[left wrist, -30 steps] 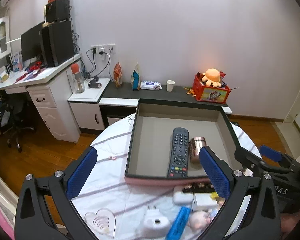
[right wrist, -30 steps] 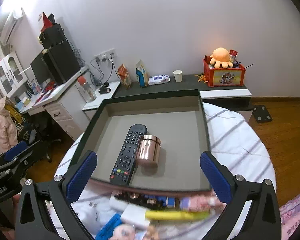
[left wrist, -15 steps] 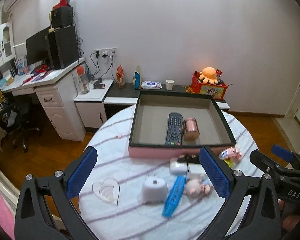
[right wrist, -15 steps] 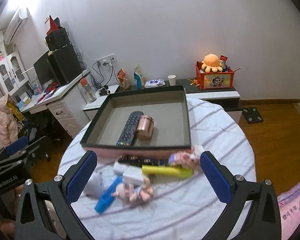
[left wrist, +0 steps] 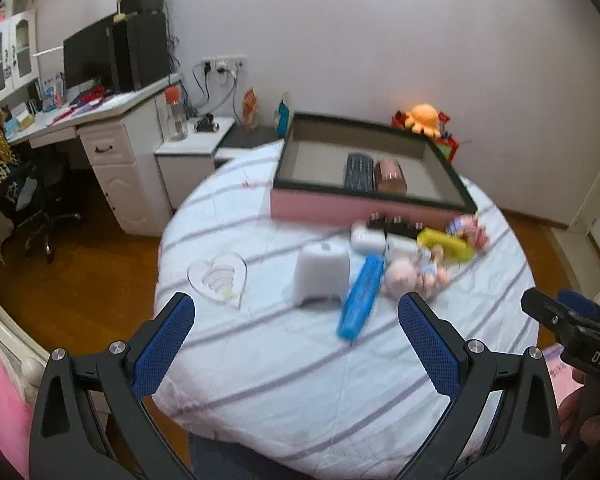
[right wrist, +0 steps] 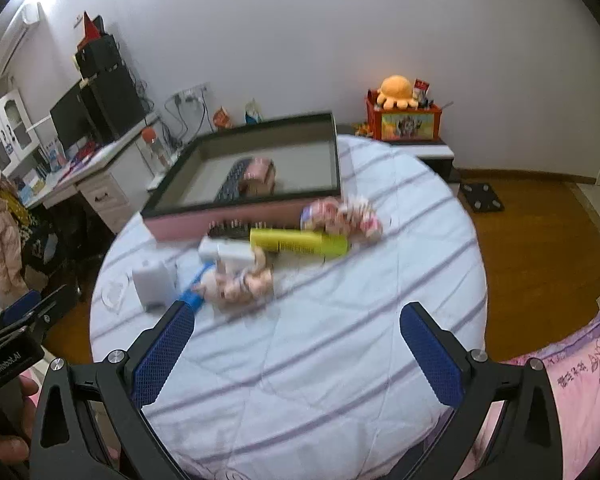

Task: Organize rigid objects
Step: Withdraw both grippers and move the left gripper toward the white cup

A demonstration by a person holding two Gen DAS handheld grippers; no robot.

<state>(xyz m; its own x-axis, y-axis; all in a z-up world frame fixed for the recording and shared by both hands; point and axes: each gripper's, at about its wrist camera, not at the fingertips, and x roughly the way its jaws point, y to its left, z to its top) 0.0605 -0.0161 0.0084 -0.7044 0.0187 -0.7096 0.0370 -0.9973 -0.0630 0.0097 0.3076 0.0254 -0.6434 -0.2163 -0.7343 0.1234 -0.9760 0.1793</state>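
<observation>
Two grippers held above near edge of round table (left wrist: 300,380) with striped cloth: left gripper (left wrist: 296,322) and right gripper (right wrist: 296,330), both with blue-padded jaws spread wide, holding nothing. Pink-sided tray (left wrist: 340,206) at far side holds black remote (left wrist: 358,170) with copper-coloured tin (left wrist: 390,176) just beside it. Before tray, loose cluster: white charger (left wrist: 320,276), blue case (left wrist: 360,296), doll (left wrist: 416,276), yellow tube (right wrist: 300,242), clear heart-shaped dish (left wrist: 218,280) off left.

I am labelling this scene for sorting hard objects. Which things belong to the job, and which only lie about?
For the job: tray holding remote and copper tin; blue case, white box, yellow tube.

Lying about: baby doll, glass heart dish, orange plush, desk.
</observation>
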